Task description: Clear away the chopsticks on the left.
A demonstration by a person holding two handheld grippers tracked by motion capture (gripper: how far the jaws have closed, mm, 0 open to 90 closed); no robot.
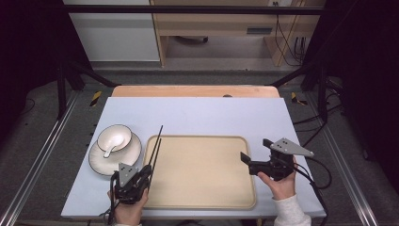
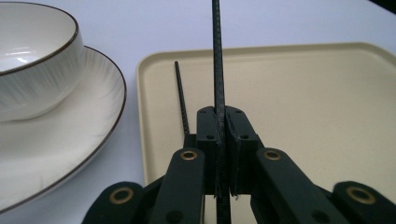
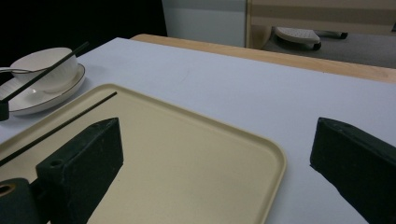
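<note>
Black and slender, one textured chopstick [image 2: 218, 70] is being pinched between the fingers [image 2: 208, 135] of the left gripper [image 1: 141, 176], which are pressing flat against it from both sides. The held chopstick is pointing up and away toward twelve o'clock, its far end hanging over the left edge of the beige rectangular plastic tray [image 1: 207, 188]. A second black chopstick [image 2: 181, 100] is lying just inside that tray's left rim, at about eleven o'clock from the left gripper. At ten o'clock from the same gripper, a white dark-rimmed ceramic bowl [image 1: 114, 136] with a white spoon [image 1: 110, 148] in it is sitting on a matching white plate [image 1: 101, 162], just beside the tray. Everything is resting on the pale blue tabletop [image 1: 197, 115]. The right gripper [image 1: 259, 157] is hovering at the tray's right edge, at three o'clock, its fingers [image 3: 84, 163] standing wide apart with nothing between them.
</note>
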